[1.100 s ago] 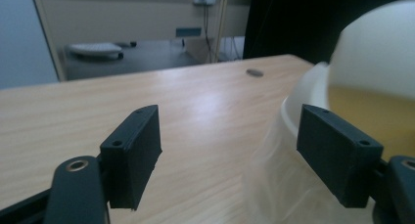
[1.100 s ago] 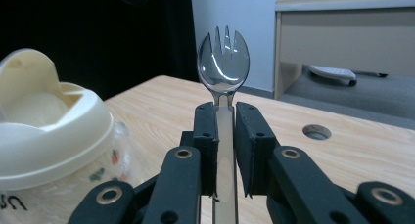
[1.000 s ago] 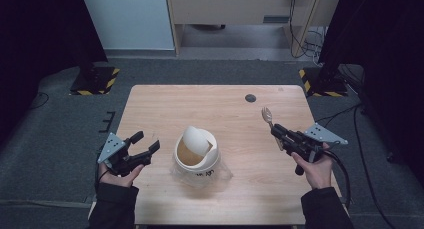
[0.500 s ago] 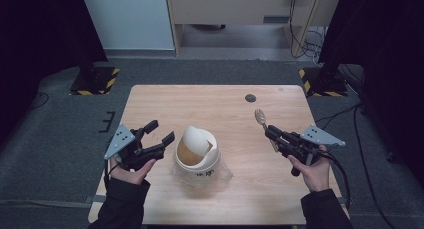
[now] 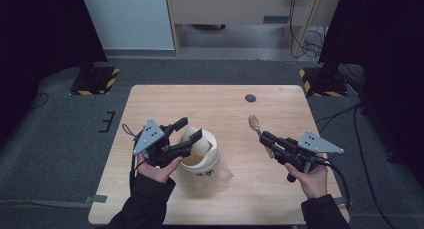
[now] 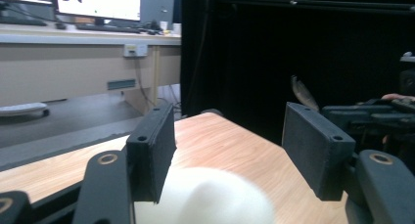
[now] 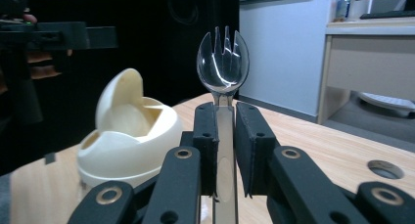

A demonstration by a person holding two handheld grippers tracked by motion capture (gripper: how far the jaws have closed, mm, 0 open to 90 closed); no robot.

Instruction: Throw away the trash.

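A cream lidded cup (image 5: 206,165) stands mid-table with its lid flap (image 7: 120,94) tilted up. My left gripper (image 5: 190,130) hovers at the cup's left side, one jaw on either side of the flap's top. Its jaws have just been closing. In the left gripper view (image 6: 230,150) the blurred white flap (image 6: 215,199) sits low between the pads, which do not press on it. My right gripper (image 5: 265,138) is to the cup's right, shut on the handle of a clear plastic spork (image 5: 255,123). The spork's head (image 7: 222,62) stands up above the jaws (image 7: 225,116).
The wooden table (image 5: 210,104) has a dark round hole (image 5: 250,98) near its far edge. Grey floor surrounds it, with black stands (image 5: 95,79) at the back corners and a cabinet (image 5: 240,9) behind.
My left gripper has moved right and up to the cup's flap, and its jaws stand narrower. The right gripper with the spork has drifted slightly left.
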